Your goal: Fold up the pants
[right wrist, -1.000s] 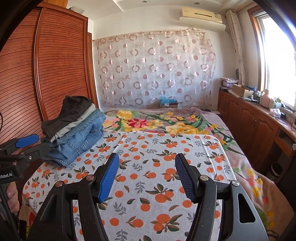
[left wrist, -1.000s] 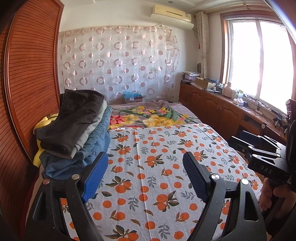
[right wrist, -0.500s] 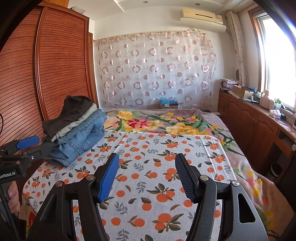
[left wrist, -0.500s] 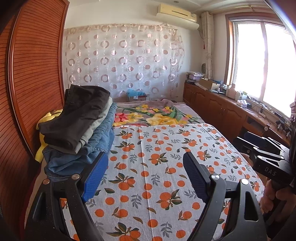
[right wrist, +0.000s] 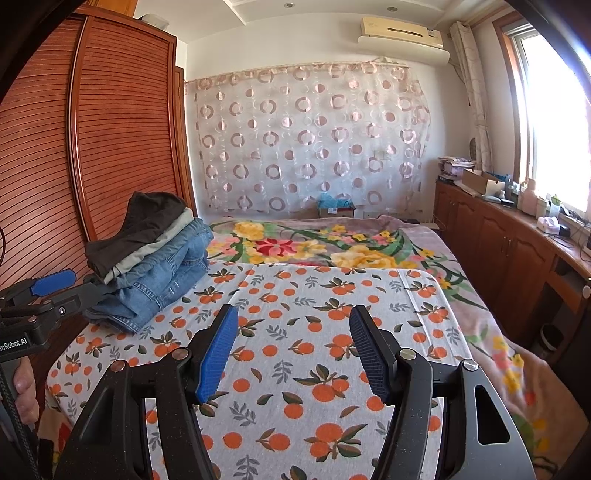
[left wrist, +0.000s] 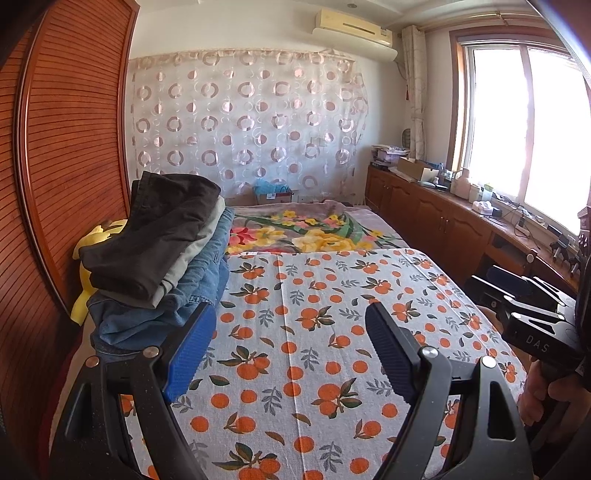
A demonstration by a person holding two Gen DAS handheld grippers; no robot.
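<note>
Little has shifted: both claws, left gripper (left wrist: 286,354) and right gripper (right wrist: 290,354), hang wide and empty; folded pants (left wrist: 159,254) stacked mid-left, next pair awaits fetching.

Bedroom. Bed (right wrist: 332,369) with orange-print sheet, floral blanket (right wrist: 332,247) beyond it. Tall louvred wood wardrobe (right wrist: 110,147) along the left wall. Far wall covered by sheer curtain (right wrist: 314,147) with ring pattern; air conditioner (right wrist: 400,33) mounted above it, near the ceiling. Low wood cabinets (left wrist: 443,225) run along the right side under a big window (left wrist: 517,122), their top cluttered with boxes and bottles. Strong daylight from the window, walls pale.
</note>
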